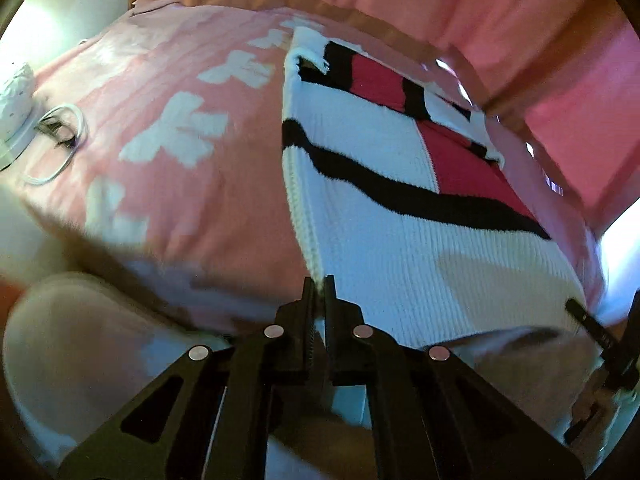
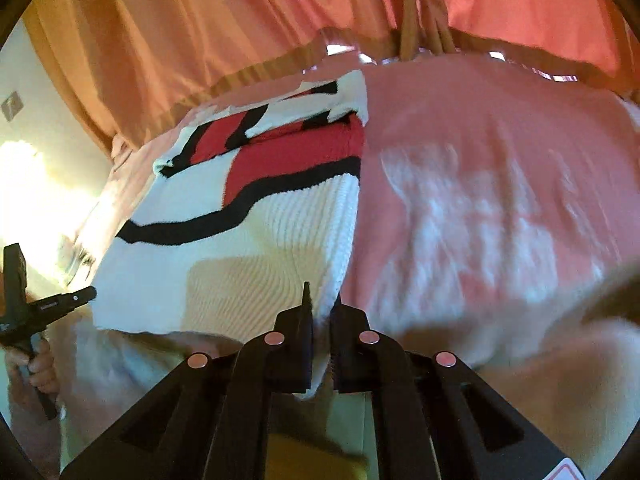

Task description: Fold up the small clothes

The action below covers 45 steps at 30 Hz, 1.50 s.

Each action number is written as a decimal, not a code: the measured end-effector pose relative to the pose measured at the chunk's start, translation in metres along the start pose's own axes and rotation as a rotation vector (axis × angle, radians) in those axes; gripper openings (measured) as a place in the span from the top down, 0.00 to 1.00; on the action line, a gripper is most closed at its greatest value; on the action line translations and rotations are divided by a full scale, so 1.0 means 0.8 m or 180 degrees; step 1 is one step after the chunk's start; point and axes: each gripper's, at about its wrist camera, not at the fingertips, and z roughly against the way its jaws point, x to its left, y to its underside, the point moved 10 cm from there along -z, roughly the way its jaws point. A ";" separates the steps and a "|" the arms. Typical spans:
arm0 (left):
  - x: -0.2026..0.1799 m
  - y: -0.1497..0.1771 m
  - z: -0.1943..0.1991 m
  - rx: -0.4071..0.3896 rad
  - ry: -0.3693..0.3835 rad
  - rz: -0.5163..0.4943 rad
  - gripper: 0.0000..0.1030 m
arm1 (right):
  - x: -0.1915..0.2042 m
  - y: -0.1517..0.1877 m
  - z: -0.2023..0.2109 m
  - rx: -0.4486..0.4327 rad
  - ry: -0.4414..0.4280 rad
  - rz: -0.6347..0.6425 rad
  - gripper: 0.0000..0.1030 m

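Note:
A white knit sweater (image 1: 372, 216) with black stripes and red blocks lies on a pink bedcover (image 1: 168, 200). My left gripper (image 1: 319, 286) is shut on the sweater's near left corner, which is pinched between its black fingers. In the right wrist view the same sweater (image 2: 224, 252) shows, and my right gripper (image 2: 322, 304) is shut on its near right corner, with white knit caught between the pads. The near hem hangs lifted between the two grippers. The left gripper (image 2: 86, 293) with a hand (image 2: 40, 364) on it shows at the right wrist view's left edge.
The pink bedcover (image 2: 480, 184) has white patches. Orange-pink curtains (image 2: 240, 20) hang behind the bed. A white round object (image 1: 14, 96) and a white cable (image 1: 60, 140) lie at the bed's far left. A bright wall (image 2: 28, 184) is on the left.

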 end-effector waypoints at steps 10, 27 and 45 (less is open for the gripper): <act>-0.067 -0.033 0.122 -0.0503 0.0381 -0.0054 0.97 | 0.010 -0.056 0.102 -0.0414 -0.0404 0.0084 0.94; -0.010 -0.340 -0.224 -0.0153 -0.0727 0.0336 0.92 | -0.130 -0.289 -0.300 0.0441 -0.0601 -0.0999 0.87; -0.043 -0.337 -0.232 -0.0239 -0.0529 -0.0758 0.33 | -0.143 -0.282 -0.274 0.0118 -0.0049 0.0082 0.41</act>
